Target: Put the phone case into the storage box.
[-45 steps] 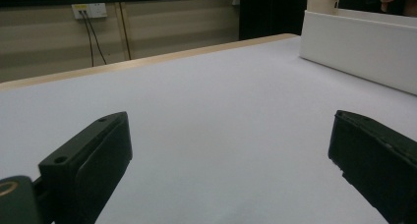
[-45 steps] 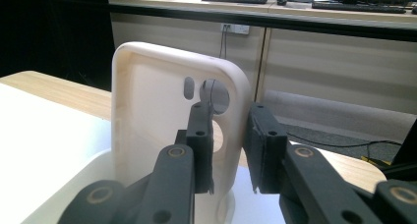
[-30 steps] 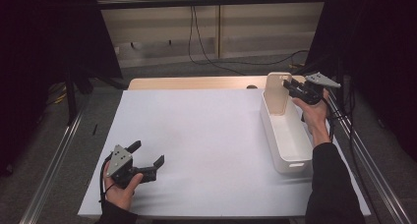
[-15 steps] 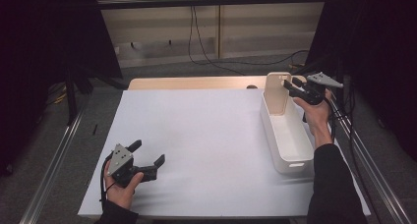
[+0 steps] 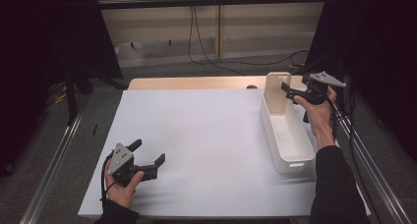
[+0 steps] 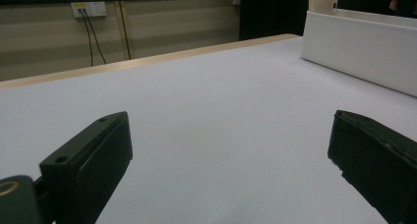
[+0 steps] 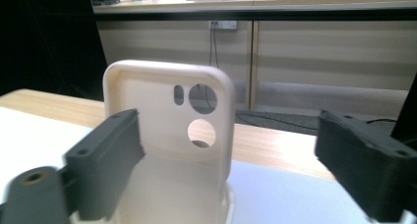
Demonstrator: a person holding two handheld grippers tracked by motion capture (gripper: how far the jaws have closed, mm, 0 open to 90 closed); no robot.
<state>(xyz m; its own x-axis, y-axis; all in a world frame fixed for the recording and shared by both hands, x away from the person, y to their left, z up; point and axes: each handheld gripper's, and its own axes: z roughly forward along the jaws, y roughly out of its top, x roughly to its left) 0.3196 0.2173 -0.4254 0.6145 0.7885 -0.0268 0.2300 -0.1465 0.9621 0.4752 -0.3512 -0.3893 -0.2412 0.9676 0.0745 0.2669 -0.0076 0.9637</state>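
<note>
Left tool (image 5: 147, 160) idle near surface (image 5: 206, 135) front edge, jaws spread, nothing between. Farther off, right tool (image 5: 289, 90) jaws just opening, released around phone case (image 5: 278, 92). Case stands upright in bin (image 5: 287, 135) far end — placement looks done, withdrawal left.

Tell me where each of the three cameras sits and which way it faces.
High view: above the person's side, facing forward and down on the white table sheet; forearms, left gripper, right gripper.
Left gripper view: low over the sheet, looking between its open black jaws toward the long white plastic bin.
Right gripper view: at the bin's far end, facing the cream phone case standing there; open jaws either side.
Shared: bin and case appear in all three.
</note>
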